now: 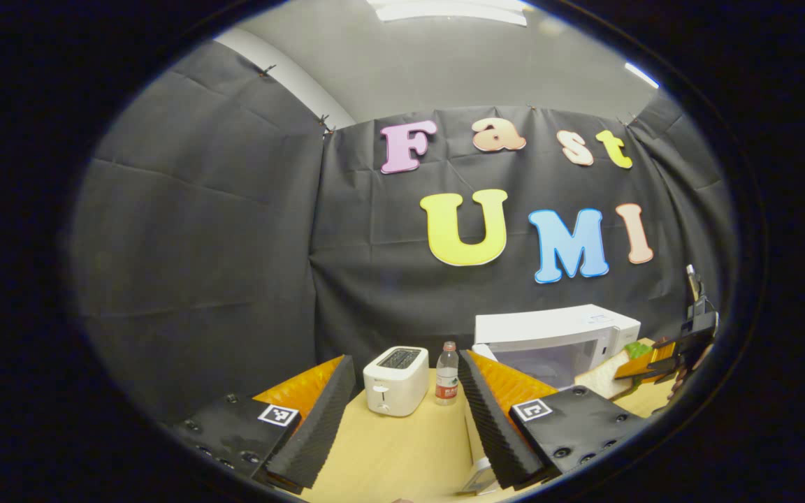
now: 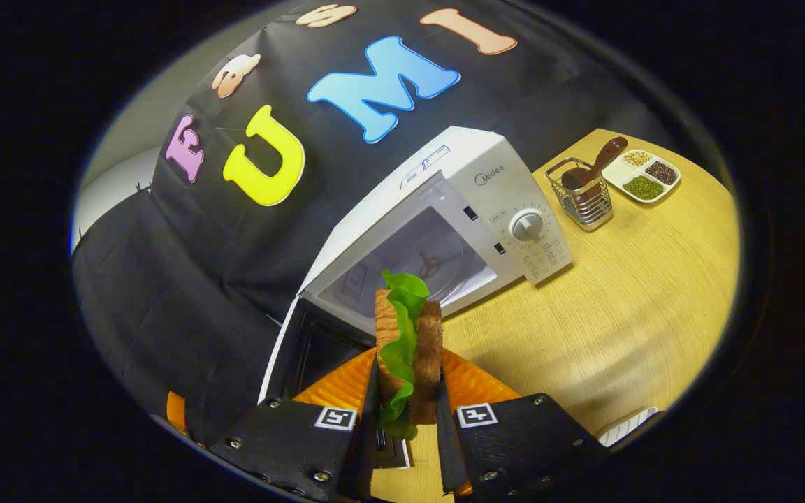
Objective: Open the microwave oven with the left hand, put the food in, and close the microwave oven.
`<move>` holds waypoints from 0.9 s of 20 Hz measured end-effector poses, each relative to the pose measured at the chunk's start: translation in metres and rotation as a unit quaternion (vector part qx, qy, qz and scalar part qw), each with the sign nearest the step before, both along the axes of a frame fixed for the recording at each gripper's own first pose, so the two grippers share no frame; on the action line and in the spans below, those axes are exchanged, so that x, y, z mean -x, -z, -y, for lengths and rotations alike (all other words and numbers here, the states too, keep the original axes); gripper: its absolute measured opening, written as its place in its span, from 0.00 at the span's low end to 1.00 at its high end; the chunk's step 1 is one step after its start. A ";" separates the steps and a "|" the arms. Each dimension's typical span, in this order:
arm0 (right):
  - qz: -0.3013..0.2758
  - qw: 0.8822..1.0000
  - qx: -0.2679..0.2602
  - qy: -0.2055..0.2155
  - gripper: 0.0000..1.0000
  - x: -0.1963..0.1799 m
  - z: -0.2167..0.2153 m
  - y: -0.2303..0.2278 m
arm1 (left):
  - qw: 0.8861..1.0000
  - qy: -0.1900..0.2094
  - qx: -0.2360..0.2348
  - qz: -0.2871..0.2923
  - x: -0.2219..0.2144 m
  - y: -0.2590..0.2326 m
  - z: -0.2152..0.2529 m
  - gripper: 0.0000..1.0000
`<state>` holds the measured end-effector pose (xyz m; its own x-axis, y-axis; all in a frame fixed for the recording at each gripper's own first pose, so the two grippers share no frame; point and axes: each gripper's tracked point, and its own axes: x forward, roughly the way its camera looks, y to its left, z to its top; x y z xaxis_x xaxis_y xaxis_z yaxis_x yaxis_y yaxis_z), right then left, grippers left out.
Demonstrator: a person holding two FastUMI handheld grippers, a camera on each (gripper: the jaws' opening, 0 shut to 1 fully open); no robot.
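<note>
In the left gripper view, the left gripper (image 1: pixel 402 412) sits at six o'clock with its two ribbed black fingers spread wide apart and nothing between them, above the pale wooden counter (image 1: pixel 402 447). Between the fingers, farther back on the counter, stand a white toaster (image 1: pixel 395 381) and just beside it at its three o'clock a small clear water bottle (image 1: pixel 447 374) with a red label. At about four o'clock the white microwave oven (image 1: pixel 556 339) rests against the black cloth, its door swung open. Beside it at three o'clock the right gripper (image 1: pixel 661 360) comes in from the edge carrying the sandwich (image 1: pixel 626 363), of which a pale slice and a bit of green show.

In the right gripper view, the right gripper (image 2: pixel 408 398) at six o'clock is clamped on the sandwich (image 2: pixel 408 342): two toasted brown bread slices standing upright with a frilly bright green lettuce leaf between them, one finger pressing each slice. Straight ahead at twelve o'clock lies the microwave oven (image 2: pixel 444 230), cavity open and white inside, a round dial on its panel. Its door (image 2: pixel 305 349) hangs open at nine o'clock of the sandwich. At two o'clock on the counter (image 2: pixel 619 314) stand a wire basket (image 2: pixel 584 195) holding a brown utensil, and near it a divided white dish (image 2: pixel 643 176) of beans and grains.
</note>
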<state>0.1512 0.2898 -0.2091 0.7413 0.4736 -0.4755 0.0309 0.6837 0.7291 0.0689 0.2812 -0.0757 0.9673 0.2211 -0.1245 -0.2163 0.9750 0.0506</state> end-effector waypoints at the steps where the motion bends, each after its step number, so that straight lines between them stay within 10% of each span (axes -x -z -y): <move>1: 0.003 1.000 0.000 0.007 0.37 -0.008 -0.005 0.002 | 1.000 -0.001 -0.004 -0.001 -0.004 -0.001 -0.008 0.93; 18: 0.049 0.992 -0.040 0.112 0.37 -0.142 -0.073 0.064 | 0.998 -0.030 -0.026 -0.039 -0.001 0.014 -0.084 0.93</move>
<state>0.2930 0.3630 -0.2733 0.8730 0.3254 -0.3634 0.1009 0.6084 0.7872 0.0702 0.3647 -0.0894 0.9400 0.2864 -0.1851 -0.2676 0.9560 0.1204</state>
